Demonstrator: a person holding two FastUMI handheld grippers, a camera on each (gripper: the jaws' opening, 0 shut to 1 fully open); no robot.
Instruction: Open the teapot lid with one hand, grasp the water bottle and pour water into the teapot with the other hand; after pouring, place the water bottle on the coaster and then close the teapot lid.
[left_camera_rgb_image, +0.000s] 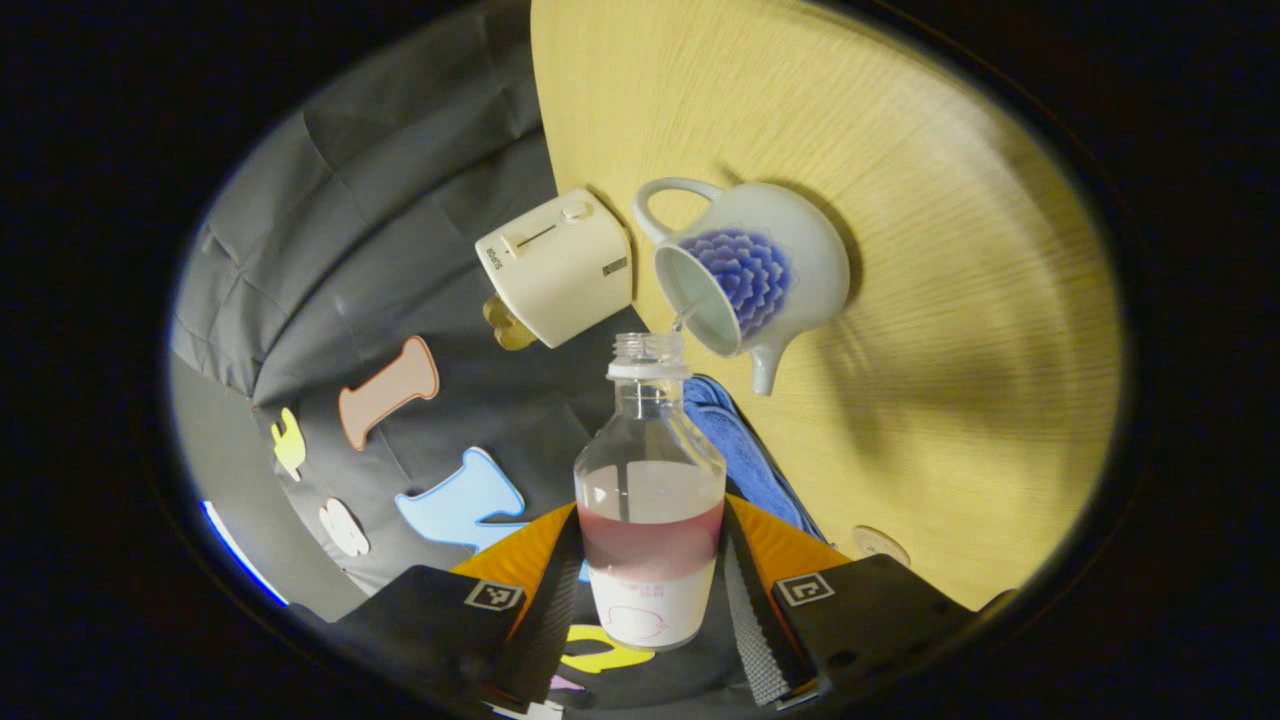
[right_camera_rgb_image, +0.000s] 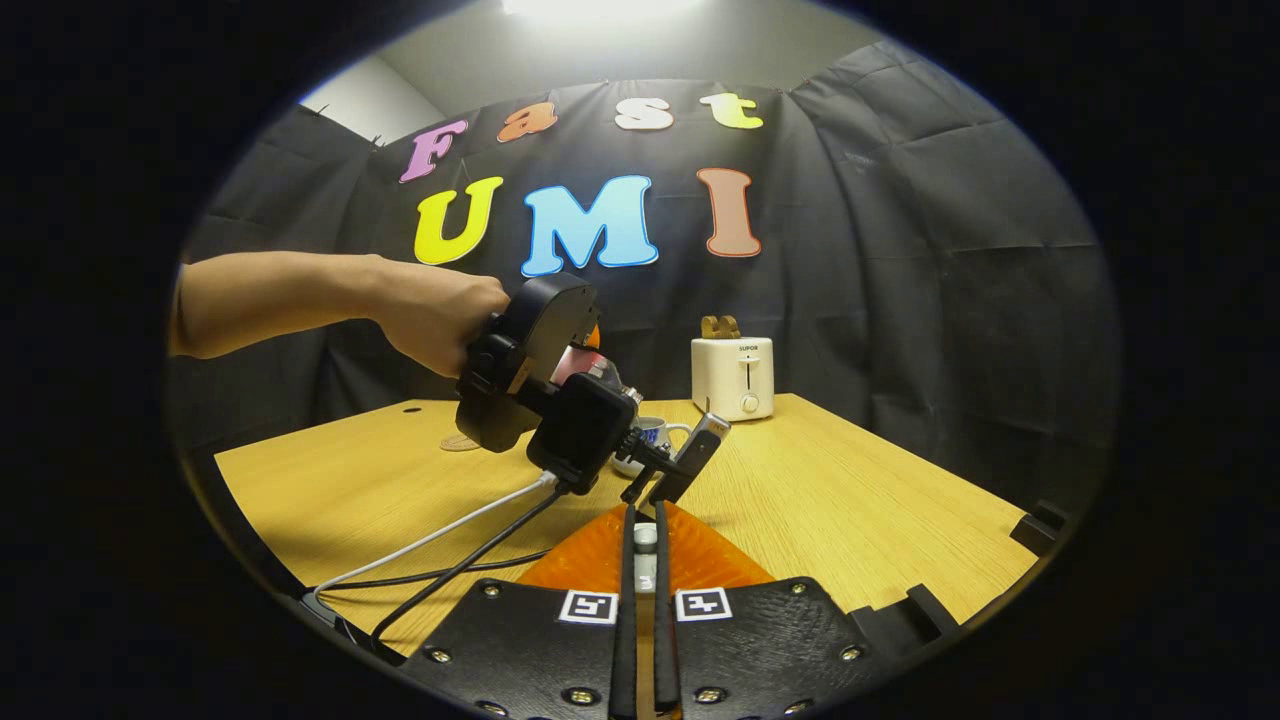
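My left gripper (left_camera_rgb_image: 650, 515) is shut on a clear water bottle (left_camera_rgb_image: 650, 500) with a red and white label. The bottle is tipped toward the white teapot (left_camera_rgb_image: 790, 270) with a blue flower. A thin stream runs from the bottle's mouth into the teapot's open top. The teapot stands on the wooden table (left_camera_rgb_image: 950, 350). In the right gripper view my right gripper (right_camera_rgb_image: 645, 515) is held back over the table's near side, its fingers closed on a small white piece, the teapot lid (right_camera_rgb_image: 645, 538). A hand (right_camera_rgb_image: 430, 315) holds the left gripper (right_camera_rgb_image: 585, 375), which hides most of the teapot (right_camera_rgb_image: 652, 432).
A white toaster (right_camera_rgb_image: 733, 378) stands at the back of the table near the cloth wall. A round coaster (right_camera_rgb_image: 460, 442) lies to the left of the teapot, also seen in the left gripper view as the coaster (left_camera_rgb_image: 880, 545). A blue cloth (left_camera_rgb_image: 745, 450) lies beside the bottle. Cables (right_camera_rgb_image: 450, 545) trail across the near table.
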